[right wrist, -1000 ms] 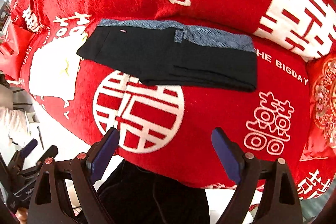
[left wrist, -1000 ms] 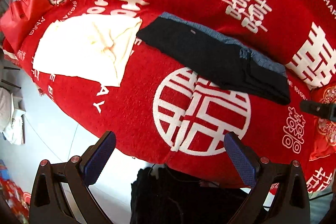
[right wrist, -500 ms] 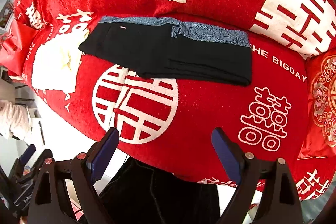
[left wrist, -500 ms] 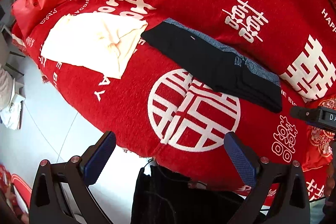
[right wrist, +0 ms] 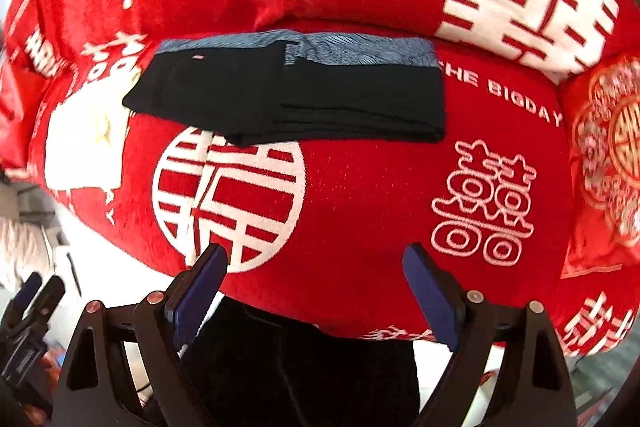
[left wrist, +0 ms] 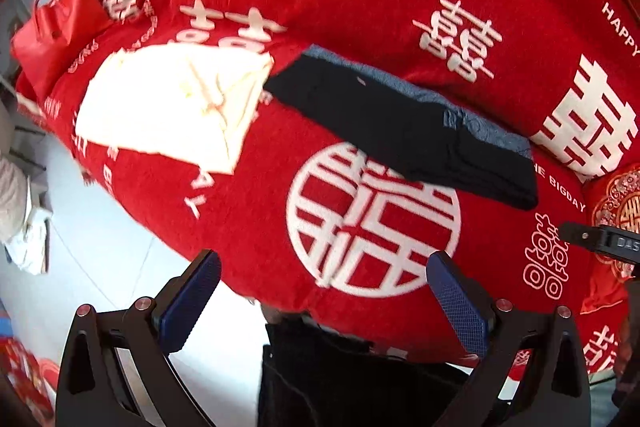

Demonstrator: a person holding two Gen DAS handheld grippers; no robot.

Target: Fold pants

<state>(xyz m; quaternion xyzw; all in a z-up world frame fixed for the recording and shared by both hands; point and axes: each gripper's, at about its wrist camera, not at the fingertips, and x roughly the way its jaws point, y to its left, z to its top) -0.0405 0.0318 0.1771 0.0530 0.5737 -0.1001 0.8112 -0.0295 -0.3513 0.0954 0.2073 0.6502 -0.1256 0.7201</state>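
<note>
Black pants (left wrist: 404, 131) with a blue-grey patterned waistband lie folded into a long flat rectangle on the red bedcover (left wrist: 360, 7). They also show in the right wrist view (right wrist: 296, 95), in the middle of the bed. My left gripper (left wrist: 324, 291) is open and empty, held back over the bed's near edge. My right gripper (right wrist: 316, 283) is open and empty, also back at the near edge, well short of the pants.
A folded cream garment (left wrist: 176, 107) lies left of the pants, and shows in the right wrist view (right wrist: 88, 143). A red bag (left wrist: 56, 31) sits at the far left bed edge. A red patterned pillow (right wrist: 608, 147) is at right. Dark clothing (left wrist: 340, 379) is below the bed edge.
Both grippers have drawn back and shifted slightly, so the pants sit a little farther off in view. The pants have not moved. Both grippers stay open.
</note>
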